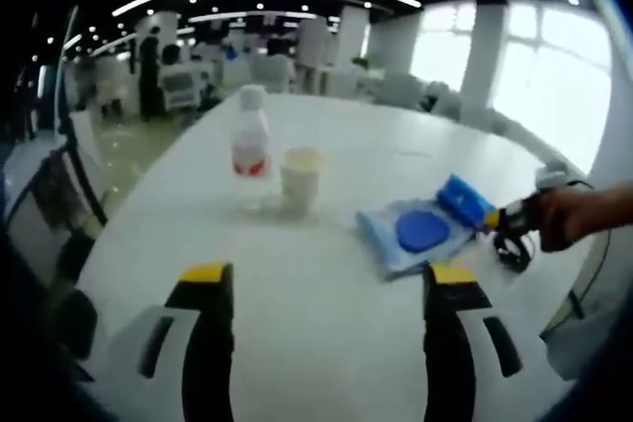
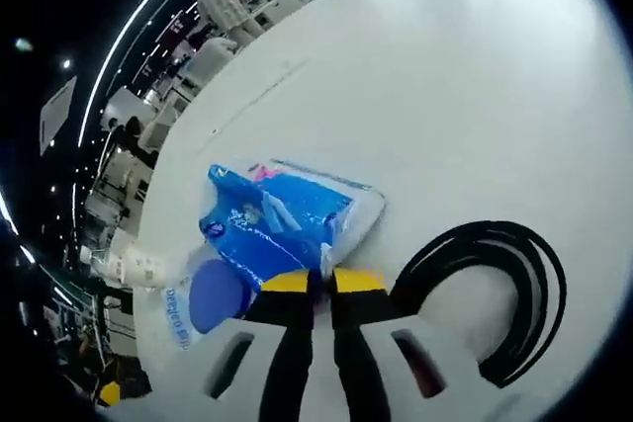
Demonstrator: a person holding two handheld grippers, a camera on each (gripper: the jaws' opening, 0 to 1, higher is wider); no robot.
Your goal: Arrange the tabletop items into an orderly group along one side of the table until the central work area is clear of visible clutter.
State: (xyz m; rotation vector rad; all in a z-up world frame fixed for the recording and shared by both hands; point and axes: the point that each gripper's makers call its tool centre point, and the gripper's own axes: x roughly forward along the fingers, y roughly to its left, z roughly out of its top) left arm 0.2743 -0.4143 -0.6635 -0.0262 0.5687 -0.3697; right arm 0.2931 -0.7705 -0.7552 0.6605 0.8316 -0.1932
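Open-plan office, ceiling light strips, bright windows; large white table [image 1: 326, 284].

Left gripper view: left gripper [image 1: 326, 289] jaws spread wide, nothing between, low over bare tabletop. Beyond: water bottle [image 1: 251, 150] upright, paper cup [image 1: 301, 180] just beside it. Blue wipes pack [image 1: 423, 231] lies flat toward right; right gripper [image 1: 502, 217] at its far edge, hand [image 1: 584, 216] behind.

Right gripper view: right gripper [image 2: 321, 281] jaws pressed together, pinching wipes pack [image 2: 272, 224] edge. Black cable [image 2: 495, 284] coiled on table [image 2: 475, 96] just beside gripper.

left gripper [image 1: 326, 289] jaws apart over white table [image 1: 326, 343] | clear plastic bottle [image 1: 251, 150] beside paper cup [image 1: 300, 181] | right gripper [image 1: 499, 216] at blue wipes pack [image 1: 423, 232]
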